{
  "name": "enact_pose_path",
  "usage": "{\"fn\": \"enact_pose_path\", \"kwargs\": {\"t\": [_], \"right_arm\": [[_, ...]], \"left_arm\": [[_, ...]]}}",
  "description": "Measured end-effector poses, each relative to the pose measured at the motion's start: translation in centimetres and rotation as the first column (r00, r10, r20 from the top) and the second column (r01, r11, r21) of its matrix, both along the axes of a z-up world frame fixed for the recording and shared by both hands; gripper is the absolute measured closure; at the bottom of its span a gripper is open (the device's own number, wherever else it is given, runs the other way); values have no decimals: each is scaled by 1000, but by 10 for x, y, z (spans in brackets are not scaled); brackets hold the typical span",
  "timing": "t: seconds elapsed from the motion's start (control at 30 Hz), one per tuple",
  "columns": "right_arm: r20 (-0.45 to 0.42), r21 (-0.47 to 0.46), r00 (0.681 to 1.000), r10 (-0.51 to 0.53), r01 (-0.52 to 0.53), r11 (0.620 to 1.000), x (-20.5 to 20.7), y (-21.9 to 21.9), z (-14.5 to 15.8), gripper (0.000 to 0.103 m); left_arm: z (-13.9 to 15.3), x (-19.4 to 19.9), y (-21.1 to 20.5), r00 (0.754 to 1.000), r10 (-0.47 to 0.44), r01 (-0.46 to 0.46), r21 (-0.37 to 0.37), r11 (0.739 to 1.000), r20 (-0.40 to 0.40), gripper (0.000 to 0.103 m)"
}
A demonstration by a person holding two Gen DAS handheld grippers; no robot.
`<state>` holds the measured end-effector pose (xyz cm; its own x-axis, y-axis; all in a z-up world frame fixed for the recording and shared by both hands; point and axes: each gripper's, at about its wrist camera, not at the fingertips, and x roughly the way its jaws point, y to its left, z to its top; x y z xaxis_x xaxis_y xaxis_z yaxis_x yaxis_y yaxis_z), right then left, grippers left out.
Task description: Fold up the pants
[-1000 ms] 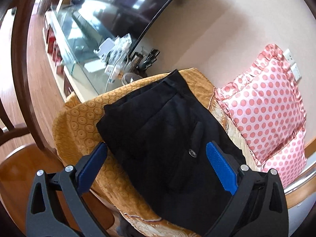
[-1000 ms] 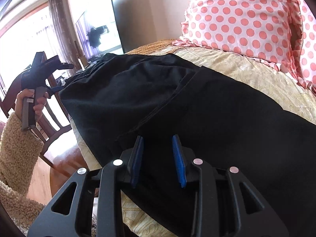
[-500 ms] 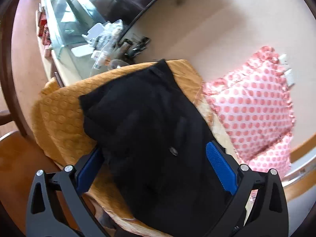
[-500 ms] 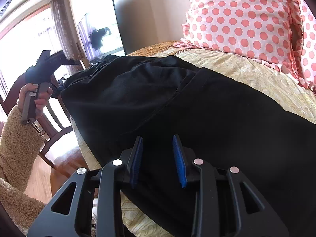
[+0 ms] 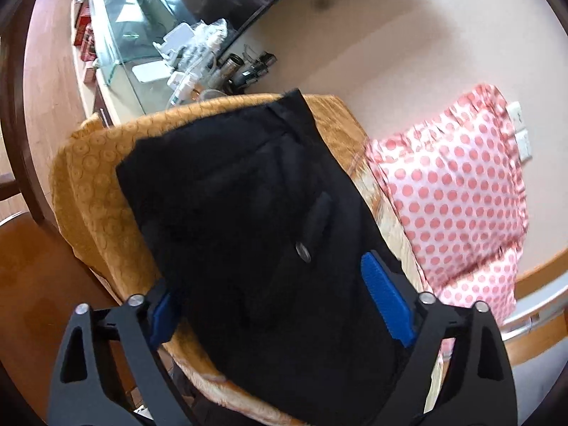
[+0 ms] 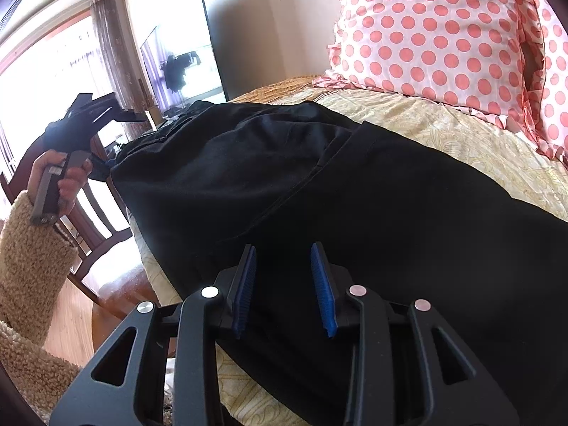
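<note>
Since a second ago, the left gripper (image 5: 280, 301) has come lower and closer to the black pants (image 5: 255, 234), its view tilting so the waistband end now sits near the middle of the frame. In the right wrist view the left gripper (image 6: 96, 113), held in a hand (image 6: 60, 181) with a fuzzy tan sleeve (image 6: 32, 248), has risen slightly near the waist end.

The pants lie flat along a bed covered with a golden patterned bedspread (image 5: 96, 191), running from the foot end toward a pink polka-dot pillow (image 5: 458, 191) just beside them. A small round button (image 5: 302, 251) shows on the dark cloth.

The left gripper's blue pads stand wide apart, straddling the width of the pants; whether they touch the cloth cannot be told. The right gripper (image 6: 285, 287) hovers low over the leg portion of the pants (image 6: 355, 191), its blue pads a modest gap apart and clamping nothing.

A television (image 6: 184, 67) and wooden chair (image 6: 96, 220) stand beyond the bed.
</note>
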<state>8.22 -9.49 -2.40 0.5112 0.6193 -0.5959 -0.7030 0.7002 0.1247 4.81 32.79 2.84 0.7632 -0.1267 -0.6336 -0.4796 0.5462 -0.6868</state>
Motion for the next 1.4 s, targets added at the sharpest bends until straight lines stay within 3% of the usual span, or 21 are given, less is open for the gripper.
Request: {"fn": "enact_pose_path", "kwargs": {"t": [0.17, 0.23, 0.3, 0.4, 0.47, 0.7, 0.8, 0.87, 1.0, 1.17, 1.3, 1.33, 1.37, 1.4], "right_arm": [[4, 10, 1000, -4, 4, 1000, -2, -3, 0, 61], [14, 10, 1000, -7, 7, 1000, -4, -4, 0, 59], [23, 13, 1000, -13, 12, 1000, -5, -6, 1, 54], [23, 33, 999, -23, 22, 999, -6, -13, 2, 50], [28, 58, 999, -39, 37, 998, -8, -22, 5, 50], [17, 183, 989, -149, 144, 973, -9, -77, 20, 49], [22, 215, 976, -217, 207, 954, -14, -106, 25, 45], [30, 233, 962, -270, 256, 938, -18, -127, 28, 45], [21, 267, 936, -353, 335, 904, -24, -162, 29, 45], [-16, 312, 890, -456, 438, 843, -34, -207, 26, 45], [-17, 316, 852, -523, 501, 806, -47, -232, 23, 45], [-20, 312, 844, -537, 515, 798, -49, -238, 21, 44], [-26, 307, 834, -552, 532, 789, -52, -243, 19, 44], [-35, 303, 824, -565, 547, 780, -52, -249, 16, 44]], "left_arm": [[3, 8, 3, 998, 52, -48, 93, 994, -42, 30], [4, 10, 0, 995, 64, -52, 154, 987, -74, 45], [3, 10, 0, 993, 74, -53, 198, 979, -96, 67], [4, 7, 2, 994, 77, -59, 213, 975, -76, 83], [13, 7, -3, 996, 63, -45, 262, 964, -58, 89], [74, 24, -64, 997, -82, 61, 508, 859, 18, 93], [102, 33, -100, 983, -175, 114, 571, 813, 53, 93], [123, 40, -135, 962, -264, 166, 606, 778, 76, 93], [149, 56, -212, 892, -441, 280, 645, 711, 99, 93], [159, 73, -326, 732, -671, 462, 639, 615, 118, 93], [128, 71, -404, 601, -795, 611, 592, 525, 84, 93], [112, 70, -421, 561, -826, 667, 560, 492, 58, 93], [90, 69, -443, 512, -859, 731, 519, 442, 9, 93], [76, 67, -455, 481, -876, 766, 499, 404, -29, 93]]}}
